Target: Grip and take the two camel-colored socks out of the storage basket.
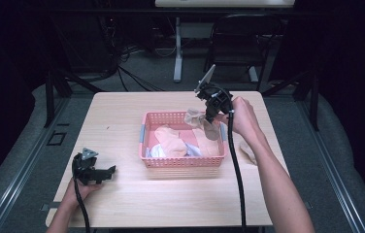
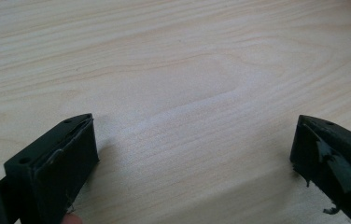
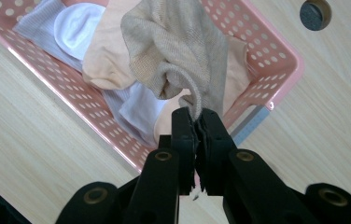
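Right gripper view: right gripper [image 3: 195, 122] clamped on beige knitted sock [image 3: 176, 51] dangling directly above pink perforated plastic basket [image 3: 276, 51]; left gripper [image 2: 192, 154] open, resting well apart.

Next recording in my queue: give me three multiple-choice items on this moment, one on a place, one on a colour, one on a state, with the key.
1. Where does the left tongs sit?
A. Over the basket
B. Low at the table's near left, beside the basket
C. Off the table's far edge

2. What colour is the basket?
A. Pink
B. Green
C. Black

3. What state is the right tongs in?
A. Wide open, holding nothing
B. Shut on the basket's rim
C. Shut on the beige sock

Key: 1 B, the high view shows it by the person's left hand on the table, left of the basket. 2 A, the perforated walls are pink in both views. 3 C, the right gripper view shows both jaws pinching the sock's cuff above the basket.
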`<state>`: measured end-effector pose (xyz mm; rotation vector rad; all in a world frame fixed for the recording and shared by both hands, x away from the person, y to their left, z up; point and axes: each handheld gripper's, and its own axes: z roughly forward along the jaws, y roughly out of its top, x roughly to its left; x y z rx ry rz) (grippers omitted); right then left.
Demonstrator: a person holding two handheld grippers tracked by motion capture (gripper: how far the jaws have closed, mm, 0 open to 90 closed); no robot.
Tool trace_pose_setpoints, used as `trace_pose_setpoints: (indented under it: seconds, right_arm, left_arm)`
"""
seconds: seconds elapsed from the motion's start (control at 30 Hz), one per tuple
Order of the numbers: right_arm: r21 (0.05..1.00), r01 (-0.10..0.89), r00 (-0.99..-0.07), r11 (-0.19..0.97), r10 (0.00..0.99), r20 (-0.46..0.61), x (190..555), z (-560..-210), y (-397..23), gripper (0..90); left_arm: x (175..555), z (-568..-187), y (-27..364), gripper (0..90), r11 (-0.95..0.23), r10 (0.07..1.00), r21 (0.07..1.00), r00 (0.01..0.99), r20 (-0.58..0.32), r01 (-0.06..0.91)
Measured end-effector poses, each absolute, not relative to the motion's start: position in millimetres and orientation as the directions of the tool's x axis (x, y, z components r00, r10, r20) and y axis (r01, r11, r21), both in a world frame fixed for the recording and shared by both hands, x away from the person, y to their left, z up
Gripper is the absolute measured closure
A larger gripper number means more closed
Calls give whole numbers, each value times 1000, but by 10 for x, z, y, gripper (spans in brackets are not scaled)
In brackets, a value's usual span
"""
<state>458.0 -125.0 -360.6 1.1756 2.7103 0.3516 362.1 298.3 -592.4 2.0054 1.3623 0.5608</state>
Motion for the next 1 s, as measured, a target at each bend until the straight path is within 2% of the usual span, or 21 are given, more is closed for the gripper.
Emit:
trace_pose_setpoints:
  seconds: [0.3, 0.67, 1.0]
  right_arm:
    - [303, 713, -647, 632, 760, -63, 4516, -3464, -1509, 865]
    - [334, 761, -572, 556, 818, -57, 4438, -3326, -2064, 865]
    - [325, 796, -521, 511, 851, -62, 4363, -3269, -2479, 865]
  left_arm:
    - [3621, -5924, 2983, 4, -257, 929, 711, 371, -6, 654]
    - [3618, -5924, 2980, 4, -254, 930, 712, 368, -7, 655]
    - [3618, -5924, 2980, 4, -254, 930, 712, 368, -7, 655]
